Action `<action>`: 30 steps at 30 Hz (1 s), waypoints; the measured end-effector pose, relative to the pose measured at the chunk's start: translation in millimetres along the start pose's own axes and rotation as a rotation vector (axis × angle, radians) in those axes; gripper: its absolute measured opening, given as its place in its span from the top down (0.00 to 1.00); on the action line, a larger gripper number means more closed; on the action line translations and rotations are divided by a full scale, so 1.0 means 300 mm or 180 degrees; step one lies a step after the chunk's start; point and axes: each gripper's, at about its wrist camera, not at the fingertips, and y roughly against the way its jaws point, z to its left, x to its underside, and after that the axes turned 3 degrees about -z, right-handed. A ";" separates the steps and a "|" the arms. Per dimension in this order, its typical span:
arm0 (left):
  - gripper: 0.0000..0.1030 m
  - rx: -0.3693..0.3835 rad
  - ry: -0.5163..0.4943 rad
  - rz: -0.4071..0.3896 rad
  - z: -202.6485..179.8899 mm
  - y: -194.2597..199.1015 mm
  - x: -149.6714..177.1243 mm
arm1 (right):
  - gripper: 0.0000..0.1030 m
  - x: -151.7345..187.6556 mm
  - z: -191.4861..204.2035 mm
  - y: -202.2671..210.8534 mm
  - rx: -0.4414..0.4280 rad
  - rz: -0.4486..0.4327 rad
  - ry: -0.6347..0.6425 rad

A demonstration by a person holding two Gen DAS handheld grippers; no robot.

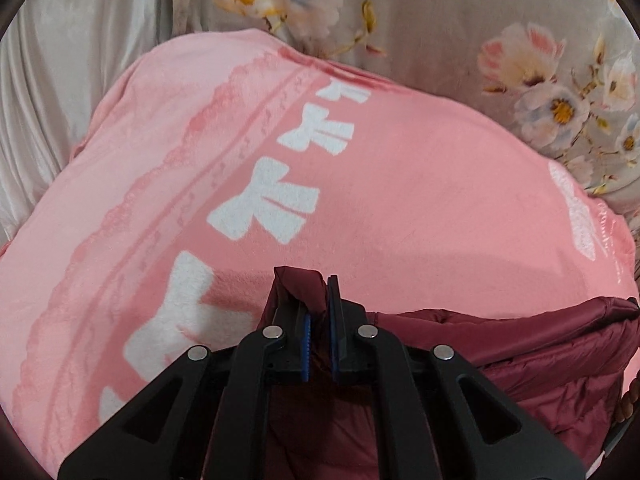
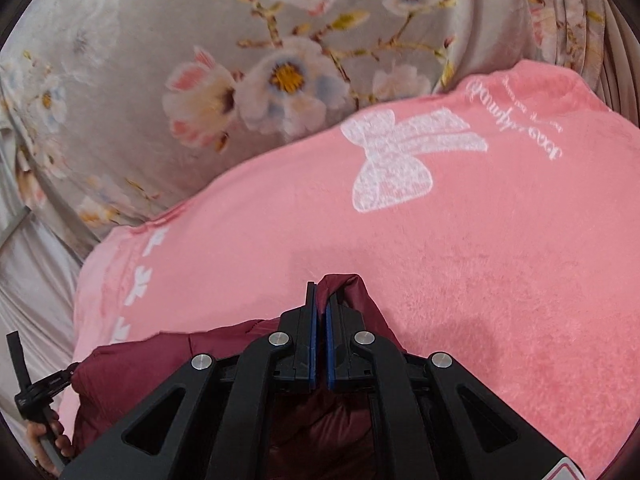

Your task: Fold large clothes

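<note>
A dark red padded jacket (image 1: 532,344) hangs between both grippers over a pink fleece blanket (image 1: 420,200) with white bows. My left gripper (image 1: 318,284) is shut on a pinched edge of the jacket, whose fabric bunches over the left finger. In the right wrist view my right gripper (image 2: 322,292) is shut on another edge of the same jacket (image 2: 132,368), which trails off to the lower left. The pink blanket (image 2: 460,260) fills the space ahead of it. The rest of the jacket is hidden below the grippers.
A grey floral bedspread (image 2: 160,40) lies beyond the blanket. Pale satin cloth (image 1: 72,60) bunches at the left in the left wrist view. A hand on the other gripper's handle (image 2: 44,432) shows at the lower left edge of the right wrist view.
</note>
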 end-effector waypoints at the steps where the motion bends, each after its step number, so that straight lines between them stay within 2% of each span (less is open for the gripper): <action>1: 0.94 -0.0016 -0.0016 0.0011 -0.002 -0.018 0.003 | 0.98 0.008 -0.008 -0.021 0.0013 0.0039 -0.0012; 4: 0.93 -0.0036 -0.0052 0.0051 -0.008 -0.068 0.019 | 0.98 0.037 -0.032 -0.079 0.0047 0.0151 -0.0050; 11: 0.91 0.0092 0.0069 0.0173 0.013 -0.176 0.060 | 0.98 0.078 -0.064 -0.177 0.0131 0.0420 -0.0136; 19: 0.90 0.0100 0.0081 0.0063 0.006 -0.202 0.072 | 0.98 0.093 -0.058 -0.223 0.0267 0.0568 -0.0084; 24: 0.88 0.0103 0.0098 0.0051 0.014 -0.191 0.062 | 0.94 0.080 -0.079 -0.214 0.0133 0.0573 -0.0209; 26: 0.80 0.0059 0.0085 0.0048 0.023 -0.155 0.048 | 0.87 0.055 -0.096 -0.169 0.0105 0.0493 -0.0307; 27: 0.78 0.0046 0.0067 0.0022 0.028 -0.111 0.036 | 0.82 0.030 -0.092 -0.108 0.0141 0.0326 -0.0280; 28: 0.66 -0.0007 0.0049 -0.0063 0.035 -0.055 0.024 | 0.69 0.012 -0.082 -0.048 0.0245 0.0135 -0.0219; 29: 0.46 -0.0155 0.0015 -0.0200 0.041 0.010 0.009 | 0.65 -0.004 -0.064 0.017 0.0372 -0.0077 -0.0131; 30: 0.39 -0.0265 -0.0019 -0.0325 0.043 0.060 -0.003 | 0.65 -0.018 -0.040 0.083 0.0402 -0.0262 -0.0023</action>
